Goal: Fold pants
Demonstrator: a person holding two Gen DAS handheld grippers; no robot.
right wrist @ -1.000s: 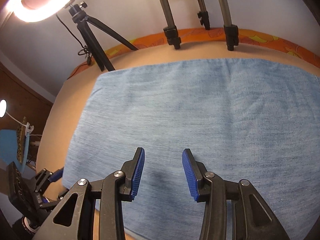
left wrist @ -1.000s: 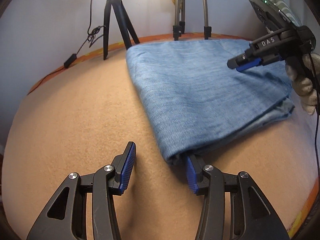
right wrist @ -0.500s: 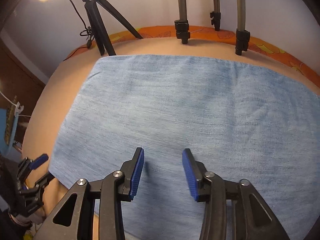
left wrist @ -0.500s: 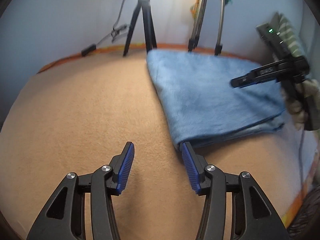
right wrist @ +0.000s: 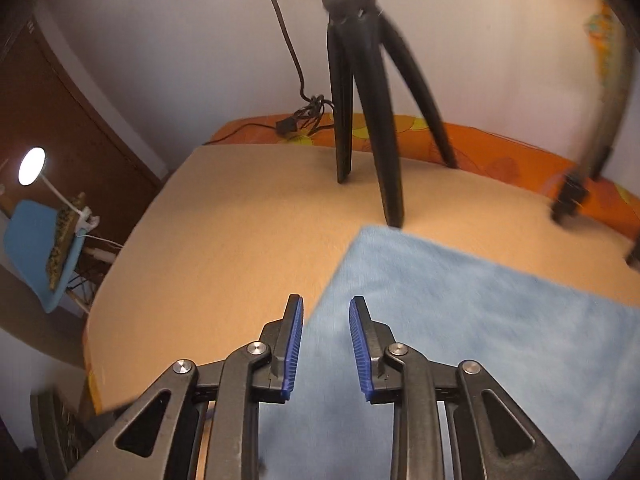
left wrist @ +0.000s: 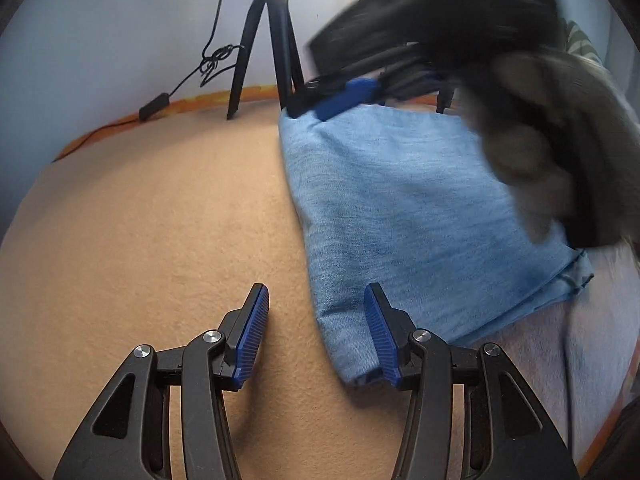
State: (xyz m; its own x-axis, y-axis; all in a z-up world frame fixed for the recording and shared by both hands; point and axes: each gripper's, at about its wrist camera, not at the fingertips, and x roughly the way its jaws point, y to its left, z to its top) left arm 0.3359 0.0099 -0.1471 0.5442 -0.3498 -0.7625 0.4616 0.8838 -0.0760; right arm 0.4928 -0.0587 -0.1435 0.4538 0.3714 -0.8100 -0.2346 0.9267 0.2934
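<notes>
The folded light-blue pants lie flat on a tan blanket. My left gripper is open low over the blanket, and the pants' near left corner sits between its fingers, against the right pad. My right gripper hovers over the pants at their far left edge, near the far corner. Its jaws are closing, and the fabric edge runs below the gap without being pinched. In the left wrist view the right gripper is a dark blur with a blue pad, held by a gloved hand.
A black tripod with a dangling cable stands on the blanket just beyond the pants' far left corner. Another stand's legs rise at the right. An orange border runs along the wall. A blue chair stands off the left edge.
My right gripper swept left across the pants to their far left corner and its jaws narrowed. My left gripper shifted so that the near corner now lies between its fingers.
</notes>
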